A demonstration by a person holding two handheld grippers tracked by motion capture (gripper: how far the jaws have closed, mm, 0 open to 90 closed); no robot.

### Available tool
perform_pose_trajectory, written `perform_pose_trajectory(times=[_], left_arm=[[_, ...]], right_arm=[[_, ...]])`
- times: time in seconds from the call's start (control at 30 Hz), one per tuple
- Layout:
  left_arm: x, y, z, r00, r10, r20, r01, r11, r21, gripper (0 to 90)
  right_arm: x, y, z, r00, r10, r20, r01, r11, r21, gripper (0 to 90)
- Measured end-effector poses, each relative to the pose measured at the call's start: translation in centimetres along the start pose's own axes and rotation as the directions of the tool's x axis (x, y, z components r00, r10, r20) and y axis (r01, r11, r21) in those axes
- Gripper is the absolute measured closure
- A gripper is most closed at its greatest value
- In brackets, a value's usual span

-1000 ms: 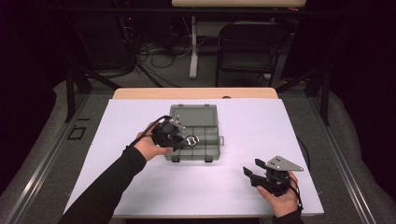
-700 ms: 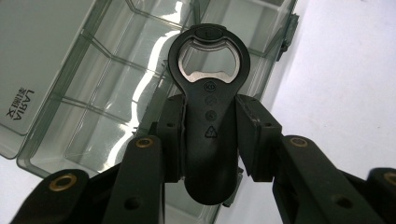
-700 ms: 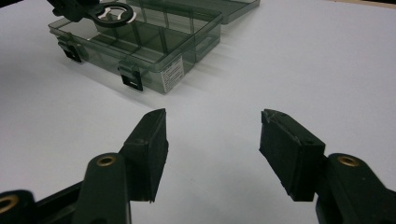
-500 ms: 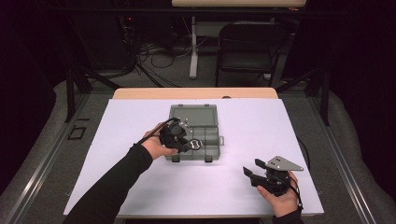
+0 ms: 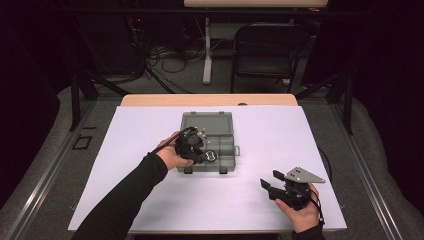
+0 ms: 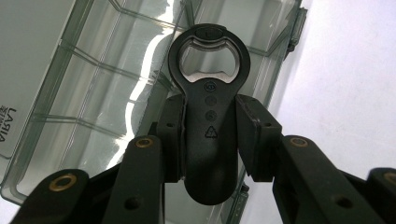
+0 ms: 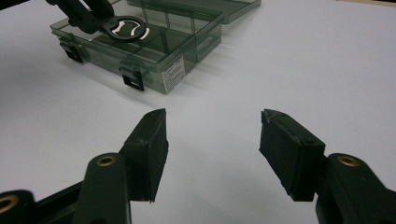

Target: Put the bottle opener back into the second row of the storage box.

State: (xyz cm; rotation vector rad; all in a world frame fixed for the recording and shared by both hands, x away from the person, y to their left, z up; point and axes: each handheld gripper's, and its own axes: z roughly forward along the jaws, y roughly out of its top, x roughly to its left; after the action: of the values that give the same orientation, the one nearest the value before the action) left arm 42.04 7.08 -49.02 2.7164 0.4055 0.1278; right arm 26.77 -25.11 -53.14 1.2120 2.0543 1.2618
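A clear grey compartment box (image 5: 220, 142) lies open in the middle of the white table, its lid (image 5: 207, 123) folded back. My left gripper (image 5: 202, 154) hovers over the box's front left part, shut on a black bottle opener (image 6: 208, 116) by its handle; the opener's metal ring end (image 5: 212, 157) points out over the compartments (image 6: 93, 93). The right gripper view shows the opener (image 7: 126, 27) above the box (image 7: 154, 46). My right gripper (image 5: 267, 187) rests near the table's front right, open with nothing between its pads (image 7: 149, 144).
The white sheet (image 5: 310, 140) covers the table, with bare room right of and in front of the box. Two black latches (image 7: 132, 77) stick out from the box's front wall. A folding chair (image 5: 265, 50) and cables stand beyond the table's far edge.
My left gripper has shifted slightly right and down over the box with the opener in it. The right gripper has stayed in place.
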Motion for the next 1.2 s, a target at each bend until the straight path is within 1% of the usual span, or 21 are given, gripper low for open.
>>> perform_pose_trajectory(times=[0.2,0.27,0.3,0.53,0.57,1.0,1.1,1.2], left_arm=[[0.0,0.0,0.3,1.0,0.001,0.0,-0.001,0.9999,0.01,64.8],[0.0,0.0,0.5,1.0,-0.004,0.002,0.003,0.9999,0.012,64.8],[0.0,0.0,0.5,1.0,0.002,0.002,-0.002,0.9999,0.014,64.8],[0.0,0.1,0.8,1.0,0.008,-0.003,-0.008,0.9996,0.027,64.8],[0.0,0.1,0.8,1.0,0.002,0.0,-0.002,0.9997,0.025,64.8],[0.0,0.0,1.4,1.0,-0.005,0.002,0.005,0.9987,0.051,64.8],[0.0,0.0,1.5,1.0,0.004,0.0,-0.004,0.9987,0.051,64.8],[0.0,0.0,1.5,0.9999,-0.013,0.0,0.013,0.9988,0.046,64.6]], right_arm=[[0.0,0.0,0.0,1.0,0.005,-0.002,-0.005,1.0,-0.008,40.9],[0.0,0.0,0.0,1.0,0.002,-0.001,-0.002,1.0,0.001,40.9],[0.0,0.0,0.0,1.0,0.002,-0.002,-0.002,1.0,0.001,40.9],[0.0,0.0,0.0,1.0,0.003,-0.003,-0.003,1.0,-0.001,40.9],[0.0,0.0,0.0,1.0,0.003,-0.004,-0.003,1.0,-0.001,40.9],[0.0,0.0,0.0,1.0,0.002,-0.005,-0.002,1.0,-0.001,40.9],[0.0,0.0,0.0,1.0,0.001,-0.005,-0.001,1.0,-0.002,40.9],[0.0,0.0,0.0,1.0,0.003,-0.004,-0.003,1.0,-0.001,40.9]])
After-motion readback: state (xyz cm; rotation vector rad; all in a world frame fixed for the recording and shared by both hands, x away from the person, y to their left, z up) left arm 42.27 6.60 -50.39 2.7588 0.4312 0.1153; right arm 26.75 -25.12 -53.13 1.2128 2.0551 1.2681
